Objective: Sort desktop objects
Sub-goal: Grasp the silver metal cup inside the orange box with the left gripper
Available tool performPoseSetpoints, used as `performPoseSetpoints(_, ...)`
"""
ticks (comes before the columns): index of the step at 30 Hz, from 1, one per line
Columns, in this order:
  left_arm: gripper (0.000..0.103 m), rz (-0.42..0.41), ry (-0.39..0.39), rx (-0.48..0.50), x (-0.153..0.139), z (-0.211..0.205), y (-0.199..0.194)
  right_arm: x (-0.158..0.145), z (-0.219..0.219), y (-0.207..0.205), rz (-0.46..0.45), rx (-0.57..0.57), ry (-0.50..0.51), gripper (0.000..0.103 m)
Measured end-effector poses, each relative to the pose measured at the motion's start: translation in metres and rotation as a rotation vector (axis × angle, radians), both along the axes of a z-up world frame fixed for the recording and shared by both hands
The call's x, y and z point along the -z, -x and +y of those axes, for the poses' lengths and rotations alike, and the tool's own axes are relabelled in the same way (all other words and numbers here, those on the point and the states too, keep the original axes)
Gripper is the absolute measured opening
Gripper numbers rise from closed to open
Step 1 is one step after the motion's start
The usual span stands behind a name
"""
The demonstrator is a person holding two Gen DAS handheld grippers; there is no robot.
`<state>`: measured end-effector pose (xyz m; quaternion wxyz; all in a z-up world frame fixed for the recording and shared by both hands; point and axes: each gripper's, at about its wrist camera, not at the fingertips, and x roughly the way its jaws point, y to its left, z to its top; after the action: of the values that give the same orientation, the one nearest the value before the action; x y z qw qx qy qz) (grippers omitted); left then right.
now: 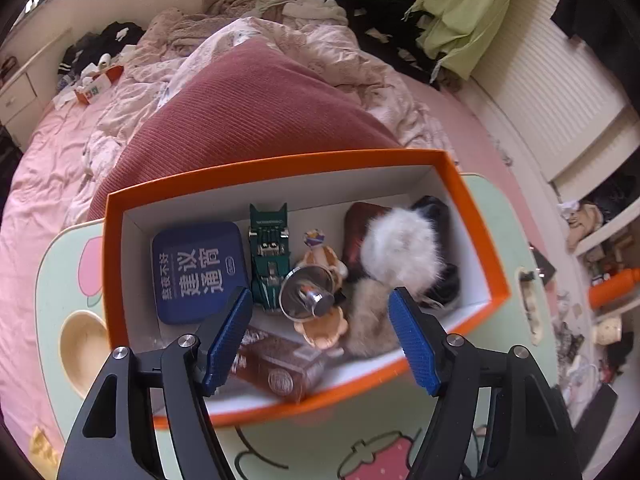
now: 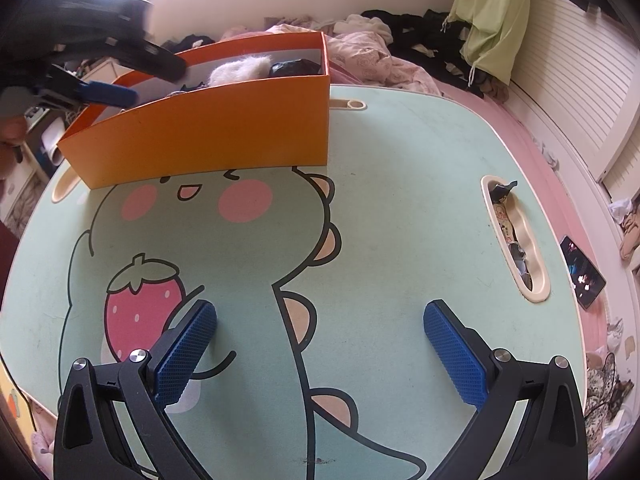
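I have the left hand-held gripper [image 1: 320, 312] hanging over the orange box [image 1: 476, 216], pointing steeply down into it, its blue pads spread apart with nothing pressed between them. The box sits on the desk [image 1: 492, 208], whose top is printed with a green cartoon dinosaur and strawberries.

Inside the white-lined box I read the contents by the clock from the box's middle. At 9 o'clock lies a dark blue tin [image 1: 198, 272] with white Chinese lettering. Just beside it, toward 11 o'clock, stands a green toy vehicle [image 1: 269, 256]. At the centre a clear round disc with a metal cylinder [image 1: 310, 294] rests on a beige figurine [image 1: 322, 260]. At 2 o'clock a white fluffy pompom [image 1: 400, 252] lies over a dark red case [image 1: 356, 236] and something black [image 1: 434, 204]. At 5 o'clock is a tan furry piece [image 1: 368, 320], and at 7 o'clock a brown packet [image 1: 280, 368] against the near wall, blurred.

My right hand-held gripper [image 2: 320, 344] is held over the bare desk, well apart from the box, pads at their widest and empty. From there I see the box at 11 o'clock, the left hand-held gripper above its rim, and an oval slot [image 2: 538, 280] in the desk at 2 o'clock holding small scraps I cannot identify.
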<state>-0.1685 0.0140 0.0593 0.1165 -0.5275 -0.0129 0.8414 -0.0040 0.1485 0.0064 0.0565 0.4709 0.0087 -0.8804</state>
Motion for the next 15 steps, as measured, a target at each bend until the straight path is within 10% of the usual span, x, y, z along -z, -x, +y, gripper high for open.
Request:
performPoseSetpoints(2, 0.071, 0.000, 0.018, -0.015, 0.006, 0.004, 0.004, -0.001, -0.002, 0.000, 0.000, 0.000, 0.000, 0.103)
performPoseSetpoints(6, 0.037, -0.037, 0.027, -0.036, 0.012, 0.002, 0.014, -0.001, -0.001, 0.000, -0.001, -0.001, 0.002, 0.103)
performPoseSetpoints(15, 0.033, 0.038, -0.085, -0.006, -0.001, -0.013, 0.003, -0.001, -0.001, 0.000, -0.001, -0.002, 0.004, 0.103)
